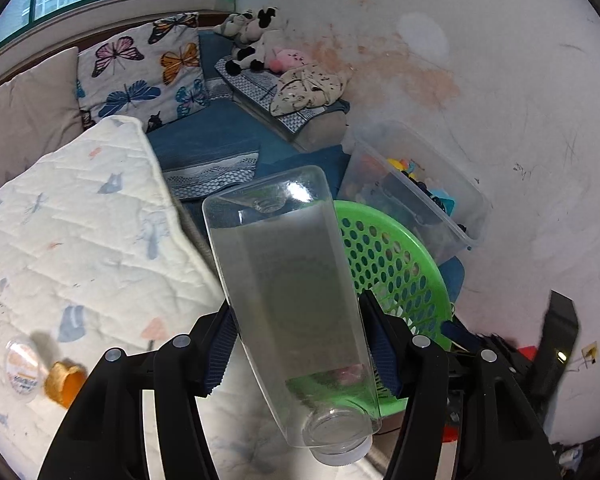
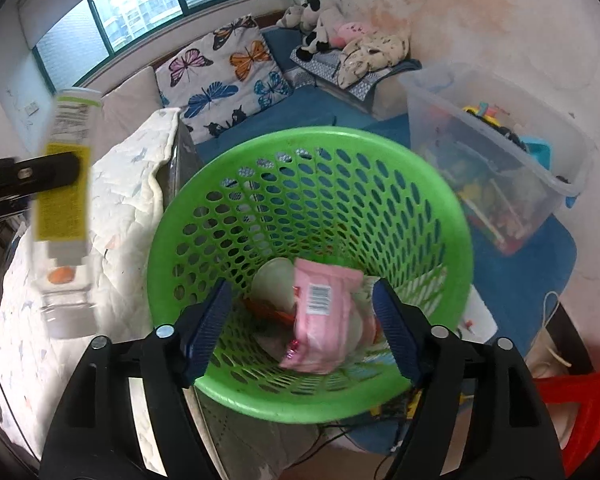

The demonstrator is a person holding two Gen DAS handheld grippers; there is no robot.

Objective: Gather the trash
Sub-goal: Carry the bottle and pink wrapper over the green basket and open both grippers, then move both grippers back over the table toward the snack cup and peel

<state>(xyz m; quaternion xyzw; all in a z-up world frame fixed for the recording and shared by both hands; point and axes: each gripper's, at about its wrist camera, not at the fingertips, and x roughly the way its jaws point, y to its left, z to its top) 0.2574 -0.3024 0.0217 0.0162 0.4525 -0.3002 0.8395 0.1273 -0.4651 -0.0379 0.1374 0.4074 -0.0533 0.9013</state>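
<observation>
The left gripper (image 1: 300,344) is clamped on a clear bottle (image 1: 292,300), pads pressed against both flat sides, cap end toward the camera and base tilted away. In the right wrist view the same bottle (image 2: 66,208) shows at the left edge, with a yellow label, held above the quilt.

The right gripper (image 2: 302,320) stands with its jaws apart over the green basket (image 2: 260,400); a pink packet (image 2: 324,316) sits between the blue pads. It is blurred, and it seems to touch neither pad, so the packet looks loose inside the basket rather than held. Under it lie a pale round lid and some red scraps, too smeared to name.

On the white quilt (image 1: 80,240), near its lower left edge in the left wrist view, rest an orange cap (image 1: 64,384) and a small round lid (image 1: 22,364) just beside it.

Beyond the basket stands a clear bin (image 2: 500,152) of toys against the wall. Farther back are a butterfly pillow (image 2: 228,76), plush toys (image 2: 320,20) in the corner, and the window (image 2: 140,8).
</observation>
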